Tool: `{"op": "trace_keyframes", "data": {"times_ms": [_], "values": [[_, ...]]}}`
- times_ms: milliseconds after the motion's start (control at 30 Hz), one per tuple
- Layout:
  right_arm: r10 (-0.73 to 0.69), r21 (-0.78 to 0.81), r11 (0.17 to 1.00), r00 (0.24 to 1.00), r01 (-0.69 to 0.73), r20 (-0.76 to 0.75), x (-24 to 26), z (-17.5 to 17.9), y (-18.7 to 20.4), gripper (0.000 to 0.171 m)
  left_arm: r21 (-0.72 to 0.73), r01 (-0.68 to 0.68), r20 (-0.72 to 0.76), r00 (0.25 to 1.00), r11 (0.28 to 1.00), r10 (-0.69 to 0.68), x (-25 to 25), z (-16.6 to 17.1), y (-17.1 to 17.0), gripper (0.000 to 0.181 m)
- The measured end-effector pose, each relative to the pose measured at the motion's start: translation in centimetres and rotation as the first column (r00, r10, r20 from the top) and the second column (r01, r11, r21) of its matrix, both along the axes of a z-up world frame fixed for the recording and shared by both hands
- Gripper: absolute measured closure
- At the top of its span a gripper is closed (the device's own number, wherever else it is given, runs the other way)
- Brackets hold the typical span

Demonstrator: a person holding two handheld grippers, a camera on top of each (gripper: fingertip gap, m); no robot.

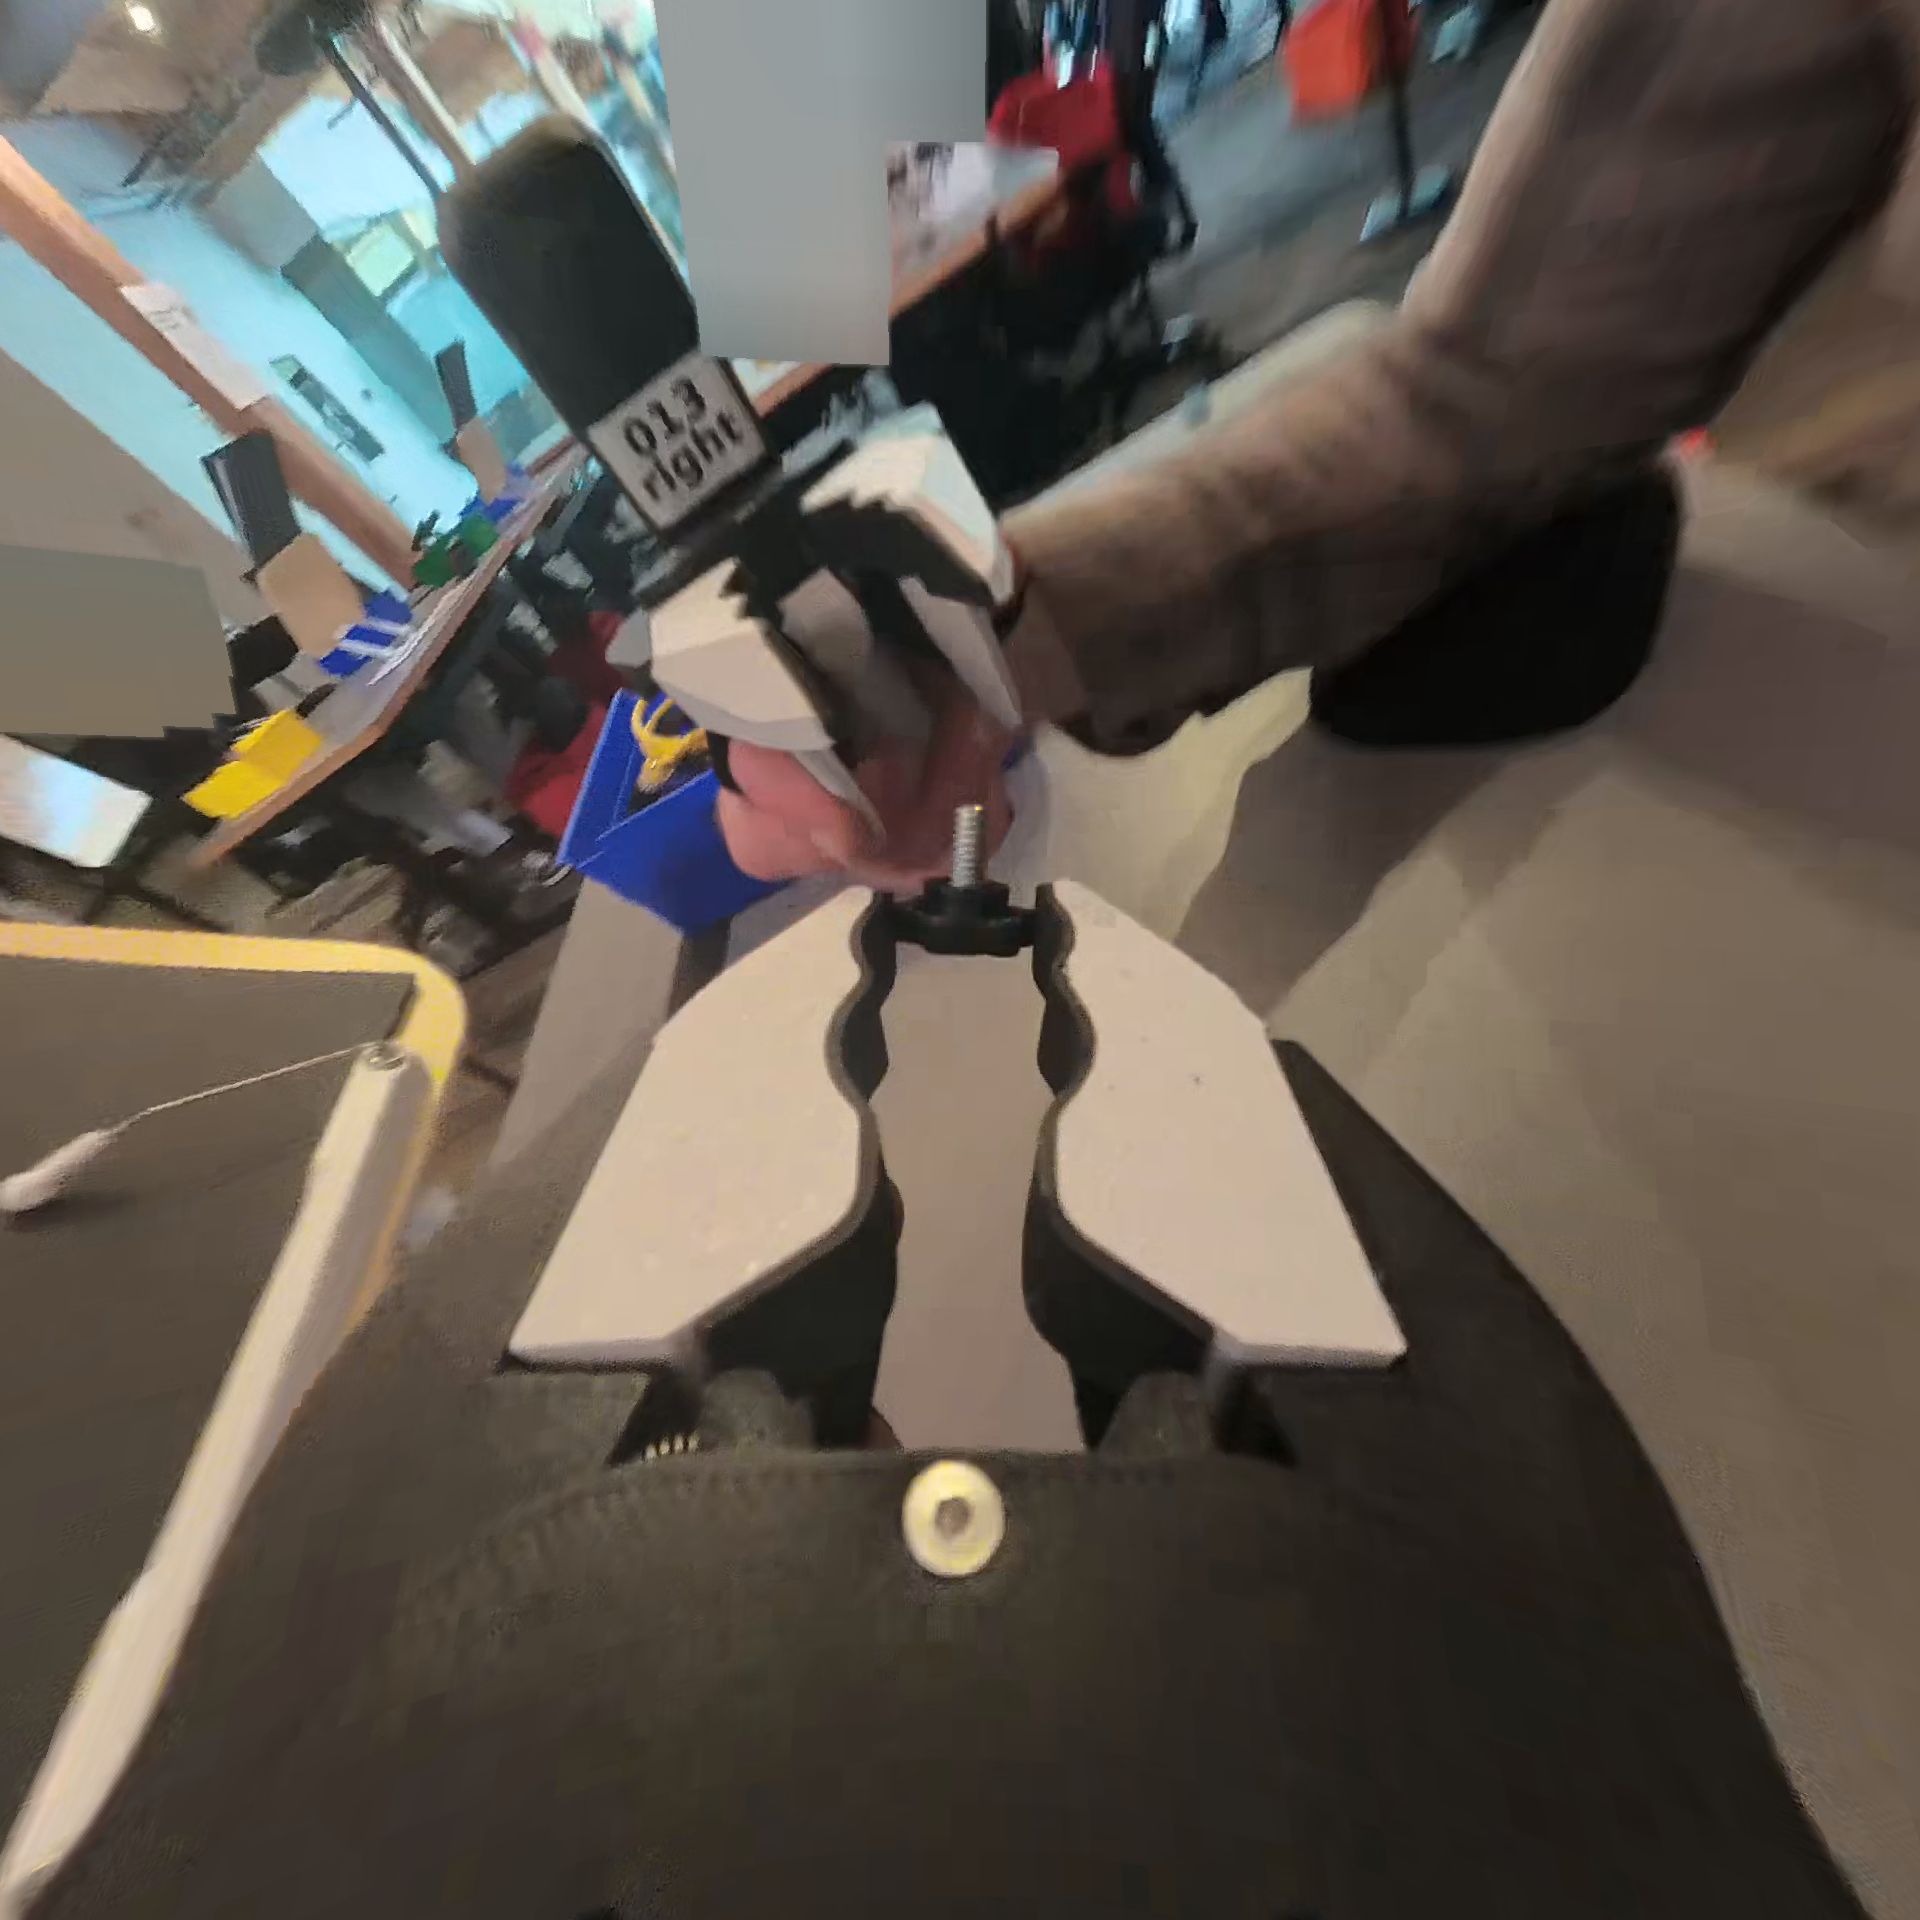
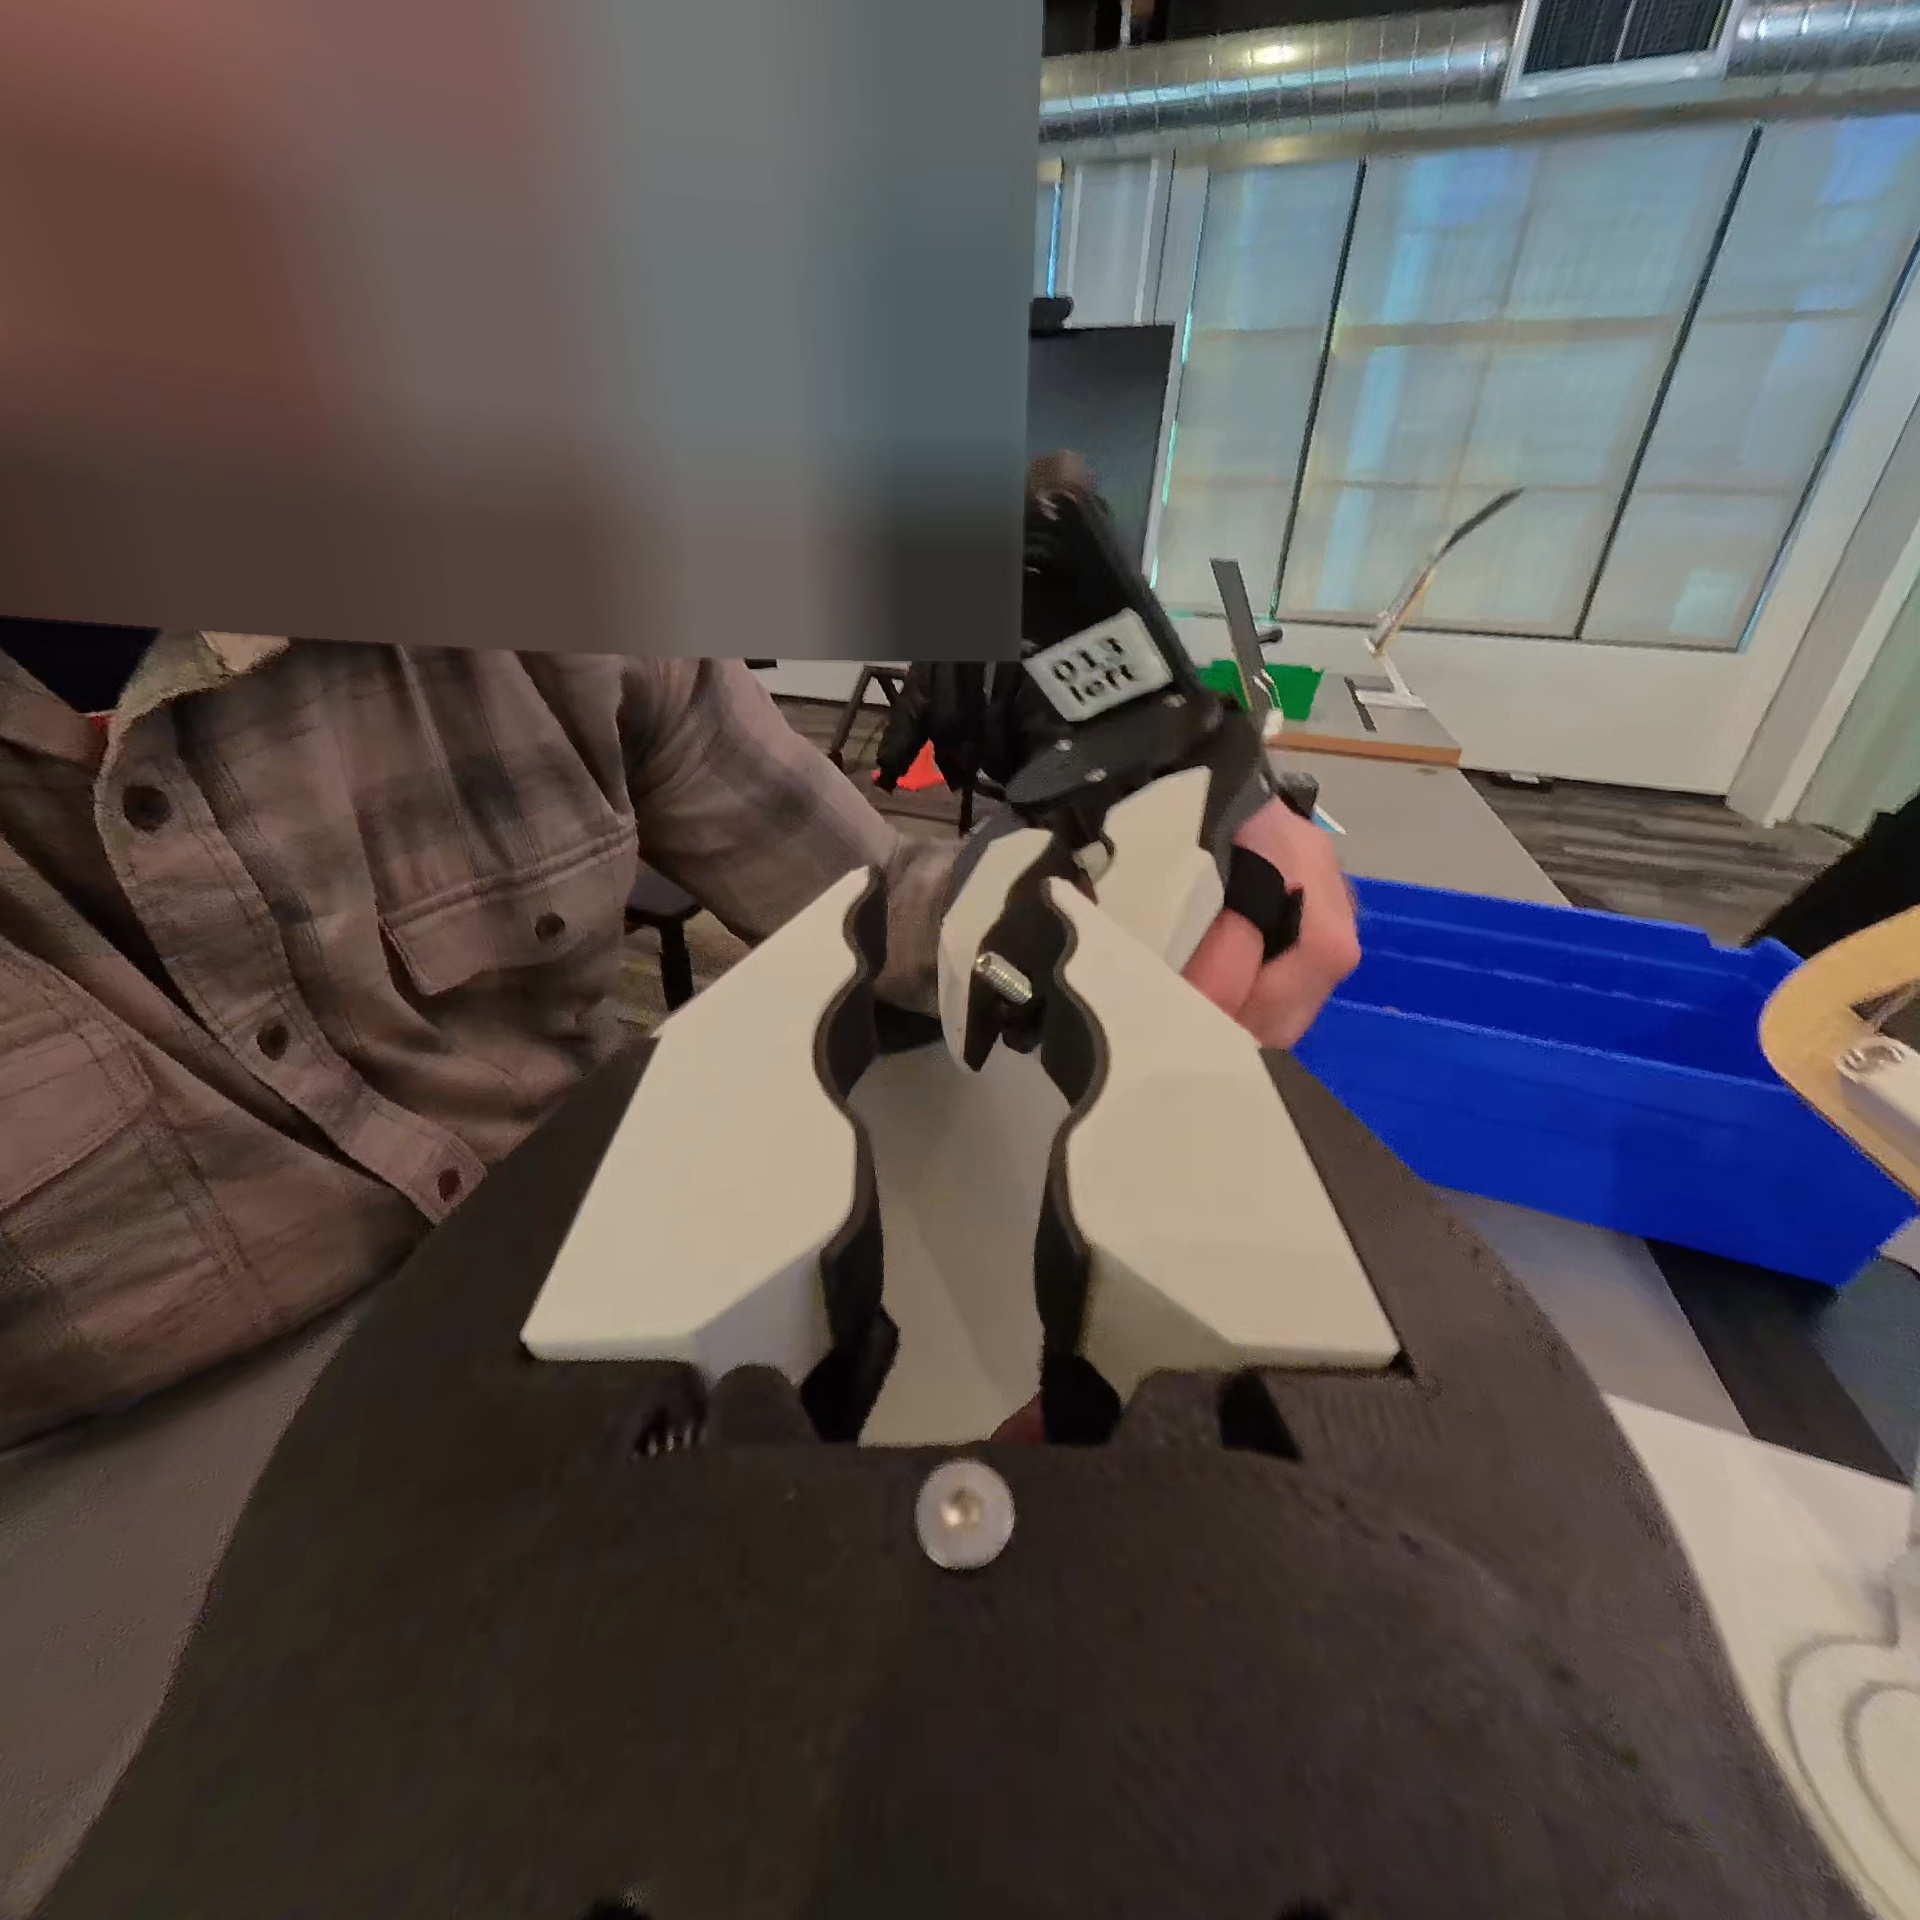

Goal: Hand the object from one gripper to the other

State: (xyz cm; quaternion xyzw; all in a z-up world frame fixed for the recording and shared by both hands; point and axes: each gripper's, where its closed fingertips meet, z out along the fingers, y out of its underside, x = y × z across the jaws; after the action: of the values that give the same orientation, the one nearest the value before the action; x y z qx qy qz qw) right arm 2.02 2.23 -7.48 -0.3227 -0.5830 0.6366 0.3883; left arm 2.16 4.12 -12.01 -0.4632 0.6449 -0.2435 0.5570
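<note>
The object is a black knob with a silver threaded screw [image 1: 964, 914]. My left gripper [image 1: 961, 906] is shut on the black knob, with the screw pointing up past its fingertips. My right gripper [image 1: 945, 774] is open and comes down from above, its fingertips on either side of the screw's top and close to it. In the right wrist view my right gripper [image 2: 961, 899] is open, and the screw [image 2: 1003, 979] lies in its gap close to the right finger. The left gripper [image 2: 1013, 1029] holds the screw just behind that finger.
A blue bin [image 2: 1558, 1091] stands on the grey table to the right; it also shows in the left wrist view [image 1: 665, 842]. A dark board with a yellow rim [image 1: 442, 997] is at the left. The person's plaid shirt [image 2: 312, 935] and sleeve [image 1: 1455, 468] are close by. One gripper's finger ends stand about 4 cm off the other's.
</note>
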Motion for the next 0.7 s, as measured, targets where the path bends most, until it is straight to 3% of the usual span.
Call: {"op": "trace_keyframes", "data": {"times_ms": [167, 333, 533, 700], "values": [[-0.022, 0.0, 1.0, 0.994, 0.022, 0.109, -0.1, -1.8, 1.0, 0.141, 0.239, -0.098, -0.157, 0.978, 0.966, 0.138, -0.5, -1.1, 1.1, 0.156], [-0.076, -0.02, 0.997, 0.978, 0.081, 0.193, -0.9, -3.3, 2.3, 0.133, 0.377, -0.186, -0.213, 0.936, 0.907, 0.28, -0.8, -1.2, 2.5, 0.156], [-0.191, -0.049, 0.977, 0.948, 0.21, 0.257, -2.1, -4.2, 4.6, 0.123, 0.577, -0.364, -0.225, 0.79, 0.731, 0.571, -2.7, -0.9, 6.4, 0.156], [-0.331, -0.093, 0.925, 0.9, 0.37, 0.284, -3.8, -4.7, 7.0, 0.125, 0.667, -0.448, -0.164, 0.691, 0.595, 0.704, -3.6, -0.3, 8.3, 0.156]]}}
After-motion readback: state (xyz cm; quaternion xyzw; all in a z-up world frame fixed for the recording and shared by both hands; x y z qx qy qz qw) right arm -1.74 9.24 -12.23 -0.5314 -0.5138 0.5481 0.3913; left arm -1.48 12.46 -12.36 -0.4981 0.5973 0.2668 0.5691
